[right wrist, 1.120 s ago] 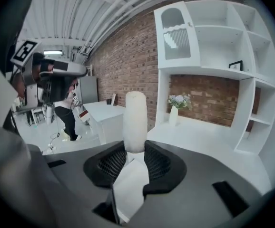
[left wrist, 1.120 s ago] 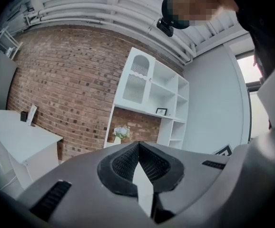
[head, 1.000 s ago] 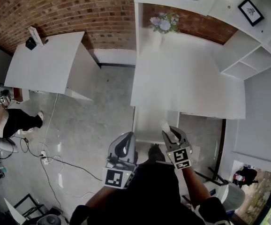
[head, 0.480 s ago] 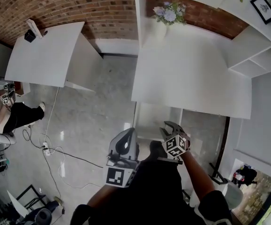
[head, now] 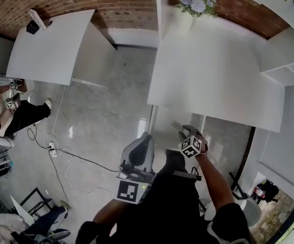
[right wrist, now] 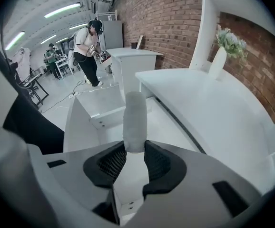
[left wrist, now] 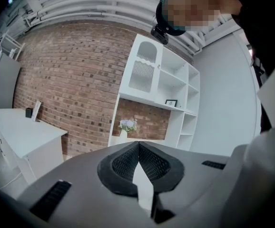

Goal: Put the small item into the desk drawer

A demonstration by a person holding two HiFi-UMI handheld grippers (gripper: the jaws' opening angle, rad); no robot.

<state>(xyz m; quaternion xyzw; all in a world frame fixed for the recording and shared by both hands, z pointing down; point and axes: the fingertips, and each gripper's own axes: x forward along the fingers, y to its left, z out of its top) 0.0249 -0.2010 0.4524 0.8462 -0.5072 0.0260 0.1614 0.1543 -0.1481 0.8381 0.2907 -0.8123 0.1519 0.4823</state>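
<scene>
A long white desk with a smooth flat top fills the right half of the head view. Every place below is given from it.

Just under the desk's near edge, a shallow white drawer with plain side walls stands pulled out towards the person. The right gripper hangs over this drawer at the desk's near edge, and its marker cube faces up in the head view. Its jaws are clamped on a small white soft-looking cylinder. The dark ribbed pads press on the cylinder's lower end from both sides, and the rest of it sticks out beyond the tips. The cylinder is off the desk top and not inside the drawer, held in the air above the open drawer.

The left gripper is to the left of the desk's near edge, beside the right gripper and over the person's dark clothing. Its jaws are closed tip to tip with nothing between them.

At the desk's far end, against the red brick wall, stands a white vase of pale flowers. White open shelving rises along the desk's right side. Well to the left of the desk, across a glossy grey floor, is a second white table. Beyond that, a person in dark trousers stands
</scene>
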